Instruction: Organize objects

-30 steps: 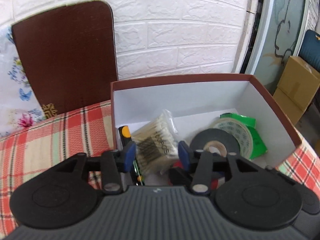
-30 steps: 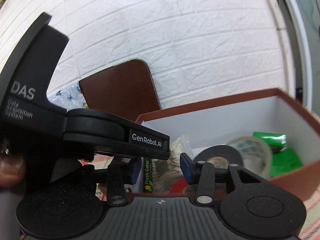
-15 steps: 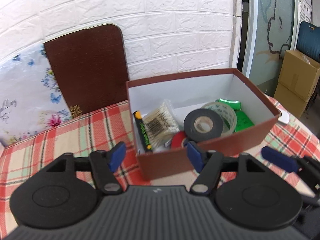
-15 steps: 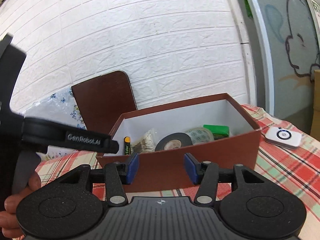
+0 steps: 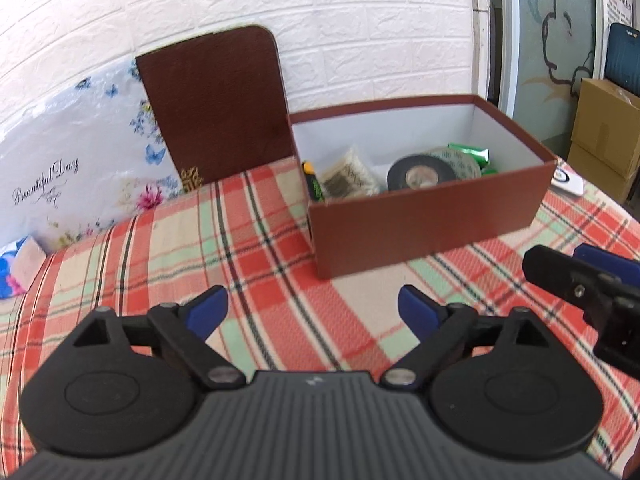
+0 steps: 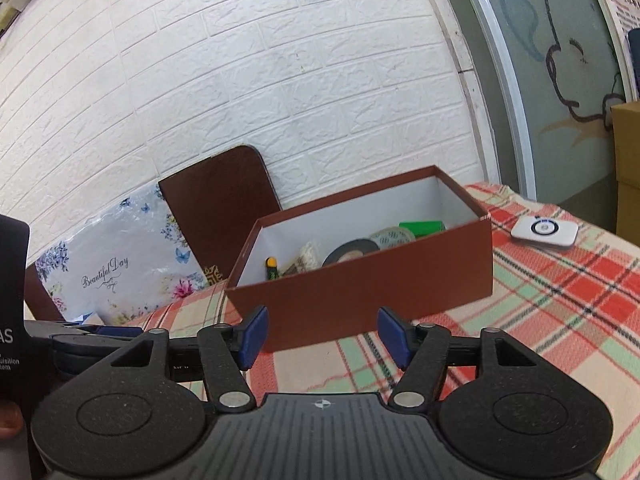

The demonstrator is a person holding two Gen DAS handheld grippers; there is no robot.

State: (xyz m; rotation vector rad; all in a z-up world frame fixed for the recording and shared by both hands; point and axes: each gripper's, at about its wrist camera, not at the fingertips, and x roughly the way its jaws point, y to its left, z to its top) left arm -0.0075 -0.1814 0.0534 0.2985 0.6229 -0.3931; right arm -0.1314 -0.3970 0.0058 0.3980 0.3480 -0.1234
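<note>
A brown cardboard box [image 5: 428, 220] with a white inside stands open on a worktop [image 5: 248, 248] covered in a red, green and cream plaid cloth; in the left wrist view it lies at about one o'clock beyond the left gripper [image 5: 312, 308], and in the right wrist view straight ahead at twelve o'clock beyond the right gripper [image 6: 319, 334]. Inside the box, from its nine o'clock end toward three o'clock, are a dark marker with a yellow cap [image 5: 311, 182], a clear packet of cotton swabs [image 5: 350, 176], a roll of black tape [image 5: 420, 174] standing tilted, a pale patterned tape roll [image 5: 460, 160] just behind it, and a green packet [image 5: 472, 154]. The lettering on these items is too small to read. The brown box lid [image 5: 216, 104] leans upright against the white brick wall, just beside the box at its nine o'clock side. A floral-printed package [image 5: 72, 160] beside the lid carries the script words "Beautiful Day". A small white device [image 6: 544, 232] lies on the cloth at the box's three o'clock side. The left gripper's blue-tipped fingers [image 5: 206, 310] are opening wide with nothing between them, and the right gripper's fingers [image 6: 254, 334] are also opening, likewise empty. Both grippers hang above the cloth, well apart from the box.
</note>
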